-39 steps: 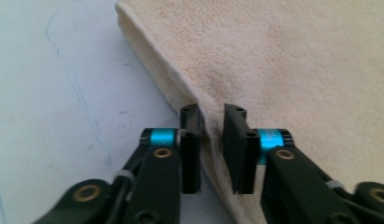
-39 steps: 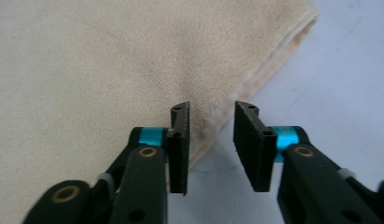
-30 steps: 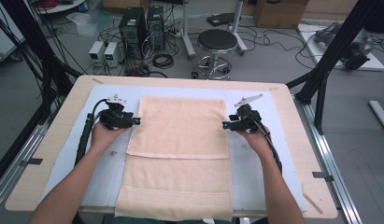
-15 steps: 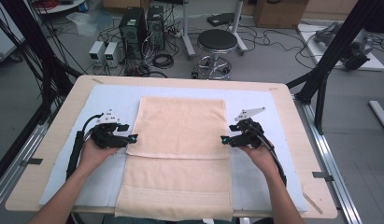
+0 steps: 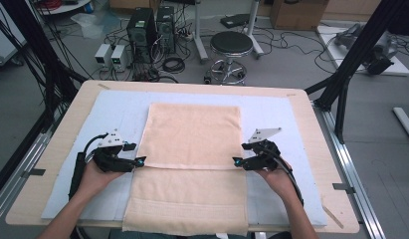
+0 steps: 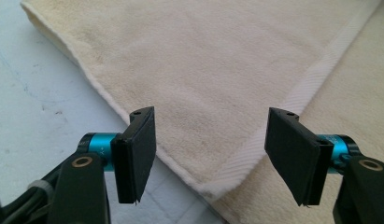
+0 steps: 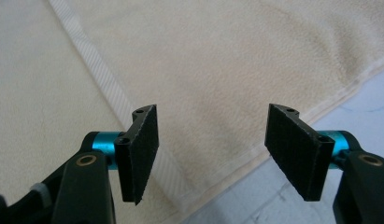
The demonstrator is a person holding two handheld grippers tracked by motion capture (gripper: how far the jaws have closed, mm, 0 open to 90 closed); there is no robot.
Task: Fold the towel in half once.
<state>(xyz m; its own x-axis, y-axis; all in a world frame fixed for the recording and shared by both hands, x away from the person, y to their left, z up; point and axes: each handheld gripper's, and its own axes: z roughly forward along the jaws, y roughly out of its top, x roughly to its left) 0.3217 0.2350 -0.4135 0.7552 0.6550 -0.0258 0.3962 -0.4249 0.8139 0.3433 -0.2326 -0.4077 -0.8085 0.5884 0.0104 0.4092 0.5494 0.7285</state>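
Folding a towel [image 5: 192,149]: it lies lengthwise down the middle of the table [image 5: 311,112] on a pale blue mat [image 5: 117,107], far part already doubled back so that its hemmed edge [image 5: 189,166] runs across the middle, over the single layer that reaches the near table edge. Left claw [image 5: 141,162] sits just off the left end of that hem, right claw [image 5: 236,162] just off the right end; both have just been opening, jaws wide, nothing between them. Left gripper view: folded corner [image 6: 213,186] lies low between the pads, not touched. Right gripper view: the matching corner [image 7: 189,205] likewise, pads clear of the cloth. Judgement: the release after a fold is finishing and the next grasp is being lined up. To do it well: keep both claws level with one another so the hem stays square; check the side edges of the two layers match before going on; for the next fold, take the corners deep enough to catch the full thickness, close both together, lift only enough to clear the mat
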